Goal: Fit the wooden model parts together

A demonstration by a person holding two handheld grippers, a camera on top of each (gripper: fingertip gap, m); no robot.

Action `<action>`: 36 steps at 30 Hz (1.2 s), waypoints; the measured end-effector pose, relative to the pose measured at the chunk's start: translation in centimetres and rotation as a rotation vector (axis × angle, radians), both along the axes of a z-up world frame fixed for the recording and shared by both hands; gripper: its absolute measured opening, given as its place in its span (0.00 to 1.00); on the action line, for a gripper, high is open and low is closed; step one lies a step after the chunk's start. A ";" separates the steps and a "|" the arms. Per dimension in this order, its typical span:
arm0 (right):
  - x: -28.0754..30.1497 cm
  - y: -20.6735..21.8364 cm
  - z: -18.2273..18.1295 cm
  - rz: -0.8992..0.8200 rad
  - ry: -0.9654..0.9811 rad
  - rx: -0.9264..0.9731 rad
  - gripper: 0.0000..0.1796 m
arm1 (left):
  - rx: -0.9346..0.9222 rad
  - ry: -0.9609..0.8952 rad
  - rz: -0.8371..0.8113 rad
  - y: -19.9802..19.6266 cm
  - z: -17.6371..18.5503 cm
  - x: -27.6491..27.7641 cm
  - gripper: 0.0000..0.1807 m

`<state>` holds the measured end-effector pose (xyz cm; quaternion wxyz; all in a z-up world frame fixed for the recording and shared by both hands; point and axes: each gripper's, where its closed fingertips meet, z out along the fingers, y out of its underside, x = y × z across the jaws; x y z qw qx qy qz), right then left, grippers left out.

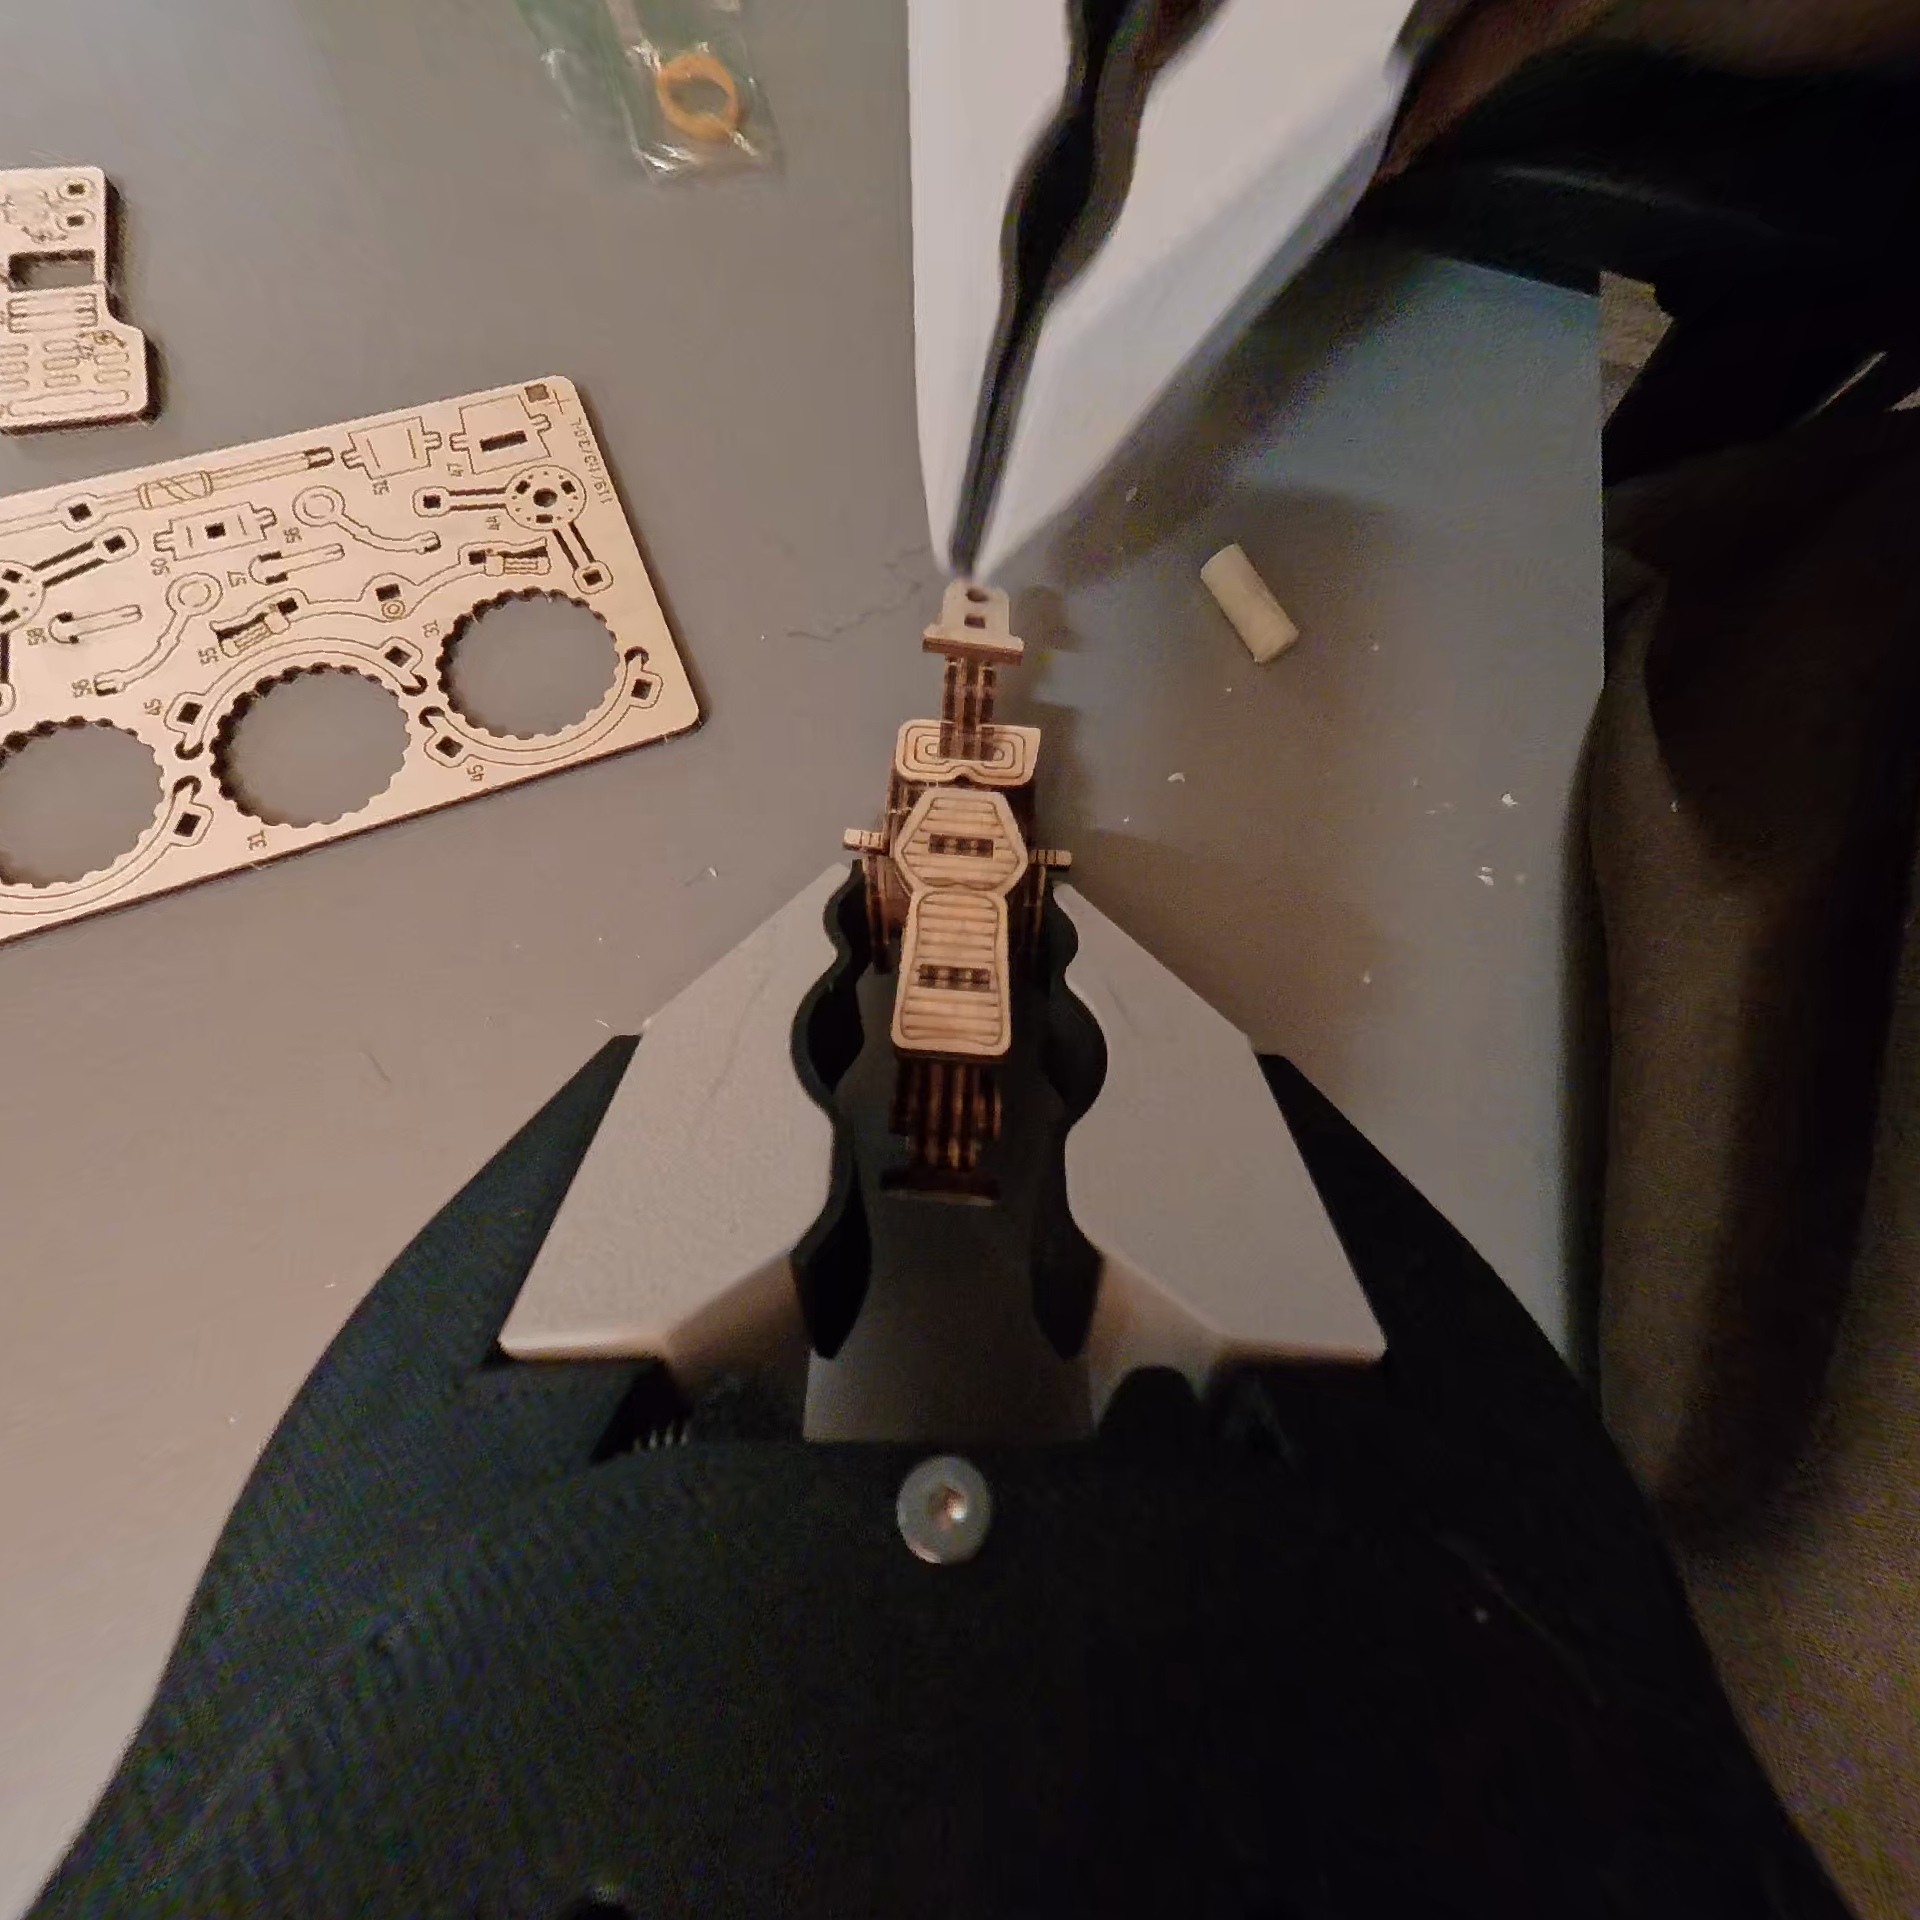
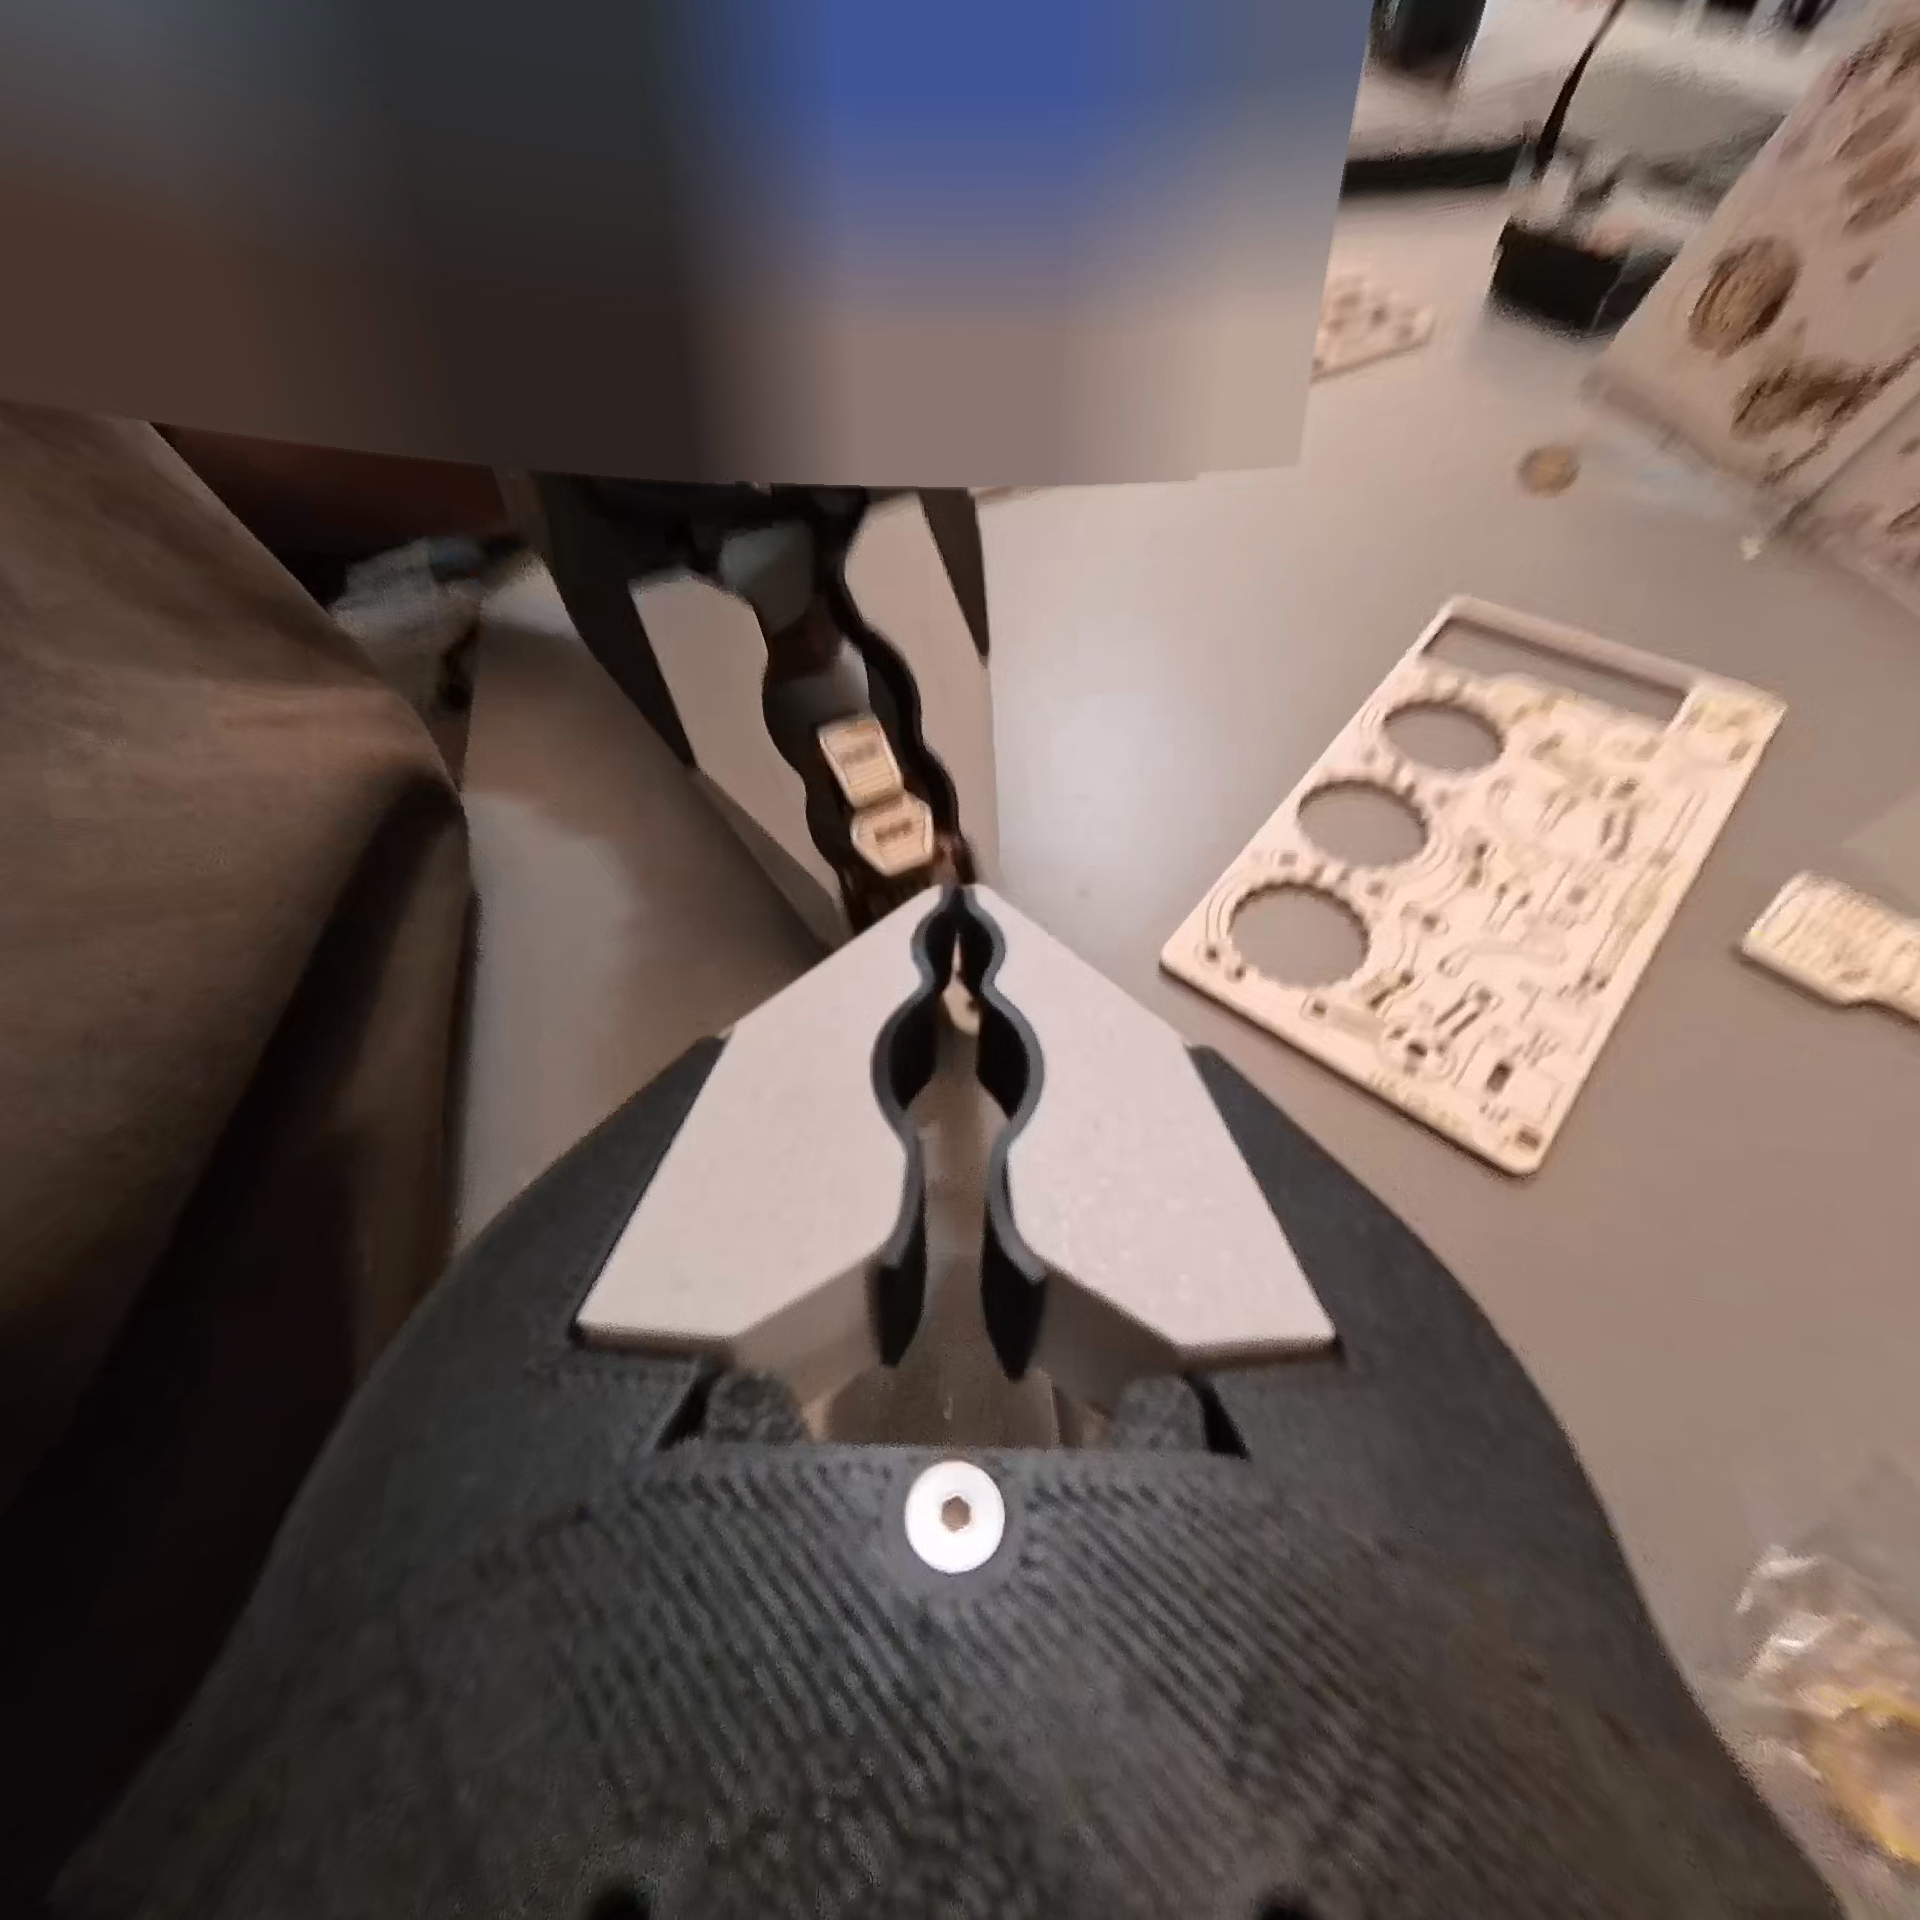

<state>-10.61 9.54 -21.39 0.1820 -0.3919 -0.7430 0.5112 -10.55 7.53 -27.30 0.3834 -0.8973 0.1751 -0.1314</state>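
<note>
Two grippers meet over the grey table (image 1: 436, 1091): the left gripper (image 1: 951, 914) pinches the wooden model (image 1: 951, 935) between its fingers. Straight ahead, the right gripper (image 1: 961, 566), tips pressed together, touches the model's far tab. Left of the left gripper lies a punched-out part sheet (image 1: 343, 634).

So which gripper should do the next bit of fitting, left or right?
Probably the right gripper: its closed tips sit at the small wooden piece on top of the model. The left gripper is busy clamping the model, so it should just hold steady.
</note>
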 end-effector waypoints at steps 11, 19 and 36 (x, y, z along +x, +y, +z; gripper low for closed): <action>0.4 0.2 -1.7 -0.001 -0.059 0.034 0.00 | -0.002 -0.003 0.000 0.0 0.0 0.0 0.16; 0.2 0.3 -0.8 -0.010 -0.030 0.024 0.00 | -0.003 -0.006 0.001 0.0 0.0 0.0 0.16; 0.2 0.4 -0.4 -0.008 -0.038 -0.019 0.00 | -0.005 -0.011 -0.001 -0.1 0.0 0.1 0.16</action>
